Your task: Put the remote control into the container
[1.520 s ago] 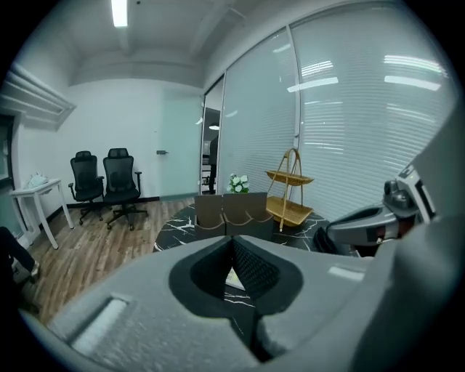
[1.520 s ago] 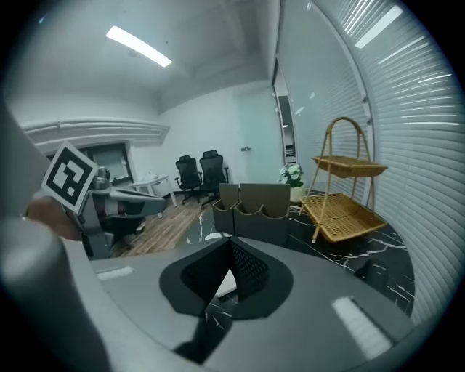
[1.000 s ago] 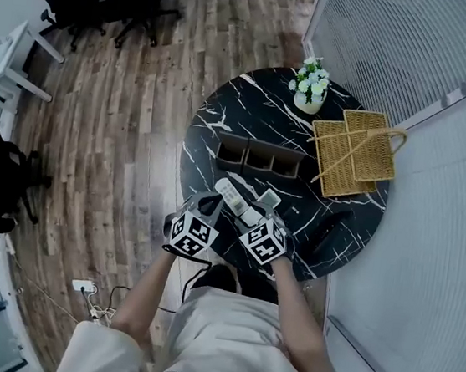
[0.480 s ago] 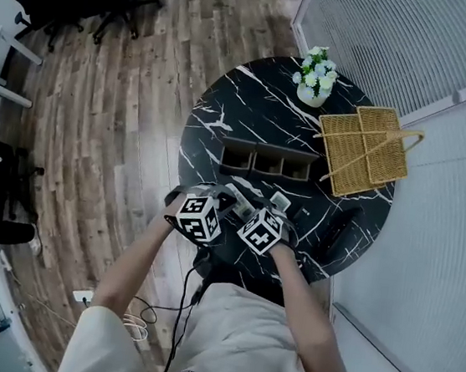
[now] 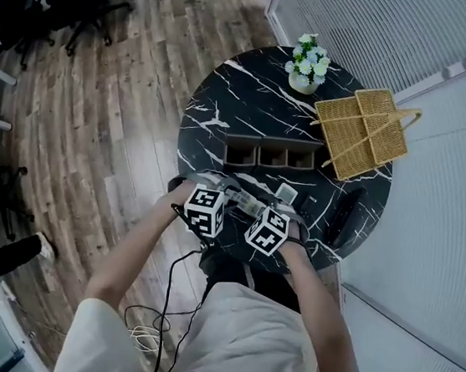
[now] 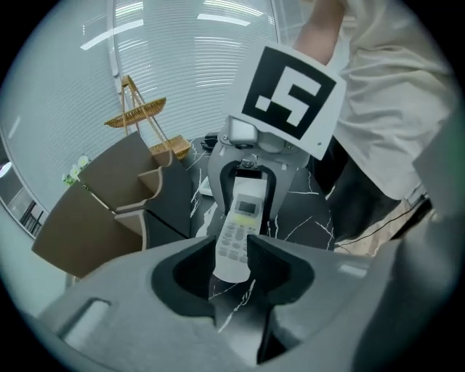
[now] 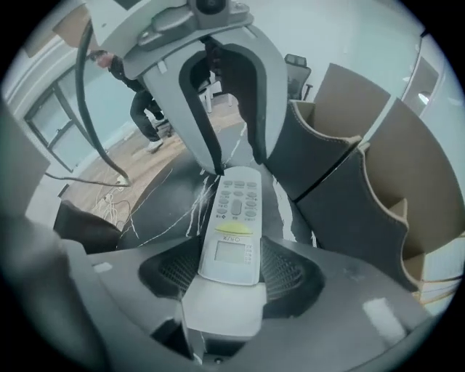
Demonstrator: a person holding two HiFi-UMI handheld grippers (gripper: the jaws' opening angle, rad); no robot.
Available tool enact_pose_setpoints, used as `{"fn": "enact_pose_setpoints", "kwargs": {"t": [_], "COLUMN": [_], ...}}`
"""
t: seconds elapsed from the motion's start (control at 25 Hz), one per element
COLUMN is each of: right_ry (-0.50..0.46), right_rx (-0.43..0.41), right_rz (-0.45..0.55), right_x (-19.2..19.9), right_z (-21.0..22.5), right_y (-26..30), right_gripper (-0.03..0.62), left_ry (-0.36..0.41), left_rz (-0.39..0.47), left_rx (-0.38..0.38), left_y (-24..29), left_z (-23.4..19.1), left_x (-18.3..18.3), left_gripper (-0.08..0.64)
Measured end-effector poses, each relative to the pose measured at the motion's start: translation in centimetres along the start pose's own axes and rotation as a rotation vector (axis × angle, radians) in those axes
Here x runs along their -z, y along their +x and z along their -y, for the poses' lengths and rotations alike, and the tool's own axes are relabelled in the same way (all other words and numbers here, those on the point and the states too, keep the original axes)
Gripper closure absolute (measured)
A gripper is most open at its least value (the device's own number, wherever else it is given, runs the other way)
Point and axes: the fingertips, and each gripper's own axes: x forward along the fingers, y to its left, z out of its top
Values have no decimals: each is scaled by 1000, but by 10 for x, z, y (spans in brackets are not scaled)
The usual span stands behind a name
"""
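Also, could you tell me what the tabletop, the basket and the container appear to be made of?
Tabletop: smooth black stone or a marble-look laminate, white veins. Basket: woven wicker or rattan, tan weave showing. Container: likely matte brown board or thin wood, flat panels with pale edges.

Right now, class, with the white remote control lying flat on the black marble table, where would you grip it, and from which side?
I'd grip the white remote control across its narrow width, by the two long straight edges near the display end, coming steeply from above. It lies buttons-up on the black marble table, so only those thin parallel sides can be pinched.
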Motion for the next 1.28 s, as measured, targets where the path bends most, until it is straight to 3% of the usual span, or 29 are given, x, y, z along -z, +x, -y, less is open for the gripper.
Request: {"fn": "enact_pose_setpoints", "kwargs": {"t": [0.24, 0.36, 0.56, 0.8, 0.92, 1.08, 1.16, 1.28], "right_ry": [-72, -112, -129, -163, -163, -19, 141, 402], "right_rx": [0, 4, 4, 19, 52, 108, 101, 21], "right_rz": [-76, -97, -49, -12, 80, 277, 431, 615], "right_x": [2, 0, -14, -21, -28, -40, -45, -48], "right_z": [-9, -13, -14, -6, -1, 15, 23, 32], "right_y": [-9, -17, -31, -50, -57, -86, -107, -125], "right_gripper": [333, 333, 336, 336, 335, 267, 264, 267], "left_ry": [50, 71, 99, 143, 146, 72, -3, -186], "left_rz": [-72, -108, -111, -70, -15, 60, 108, 197], "left_rx": [73, 91, 115, 11, -48, -147, -224, -368], "left_y": [17, 28, 41, 57, 55, 43, 34, 13], "left_z": [14, 19, 27, 14, 9, 4, -1, -17], "left_x": [1, 1, -6, -6, -7, -12, -17, -29], "left_gripper": [290, 267, 256, 295, 296, 296, 296, 297]}}
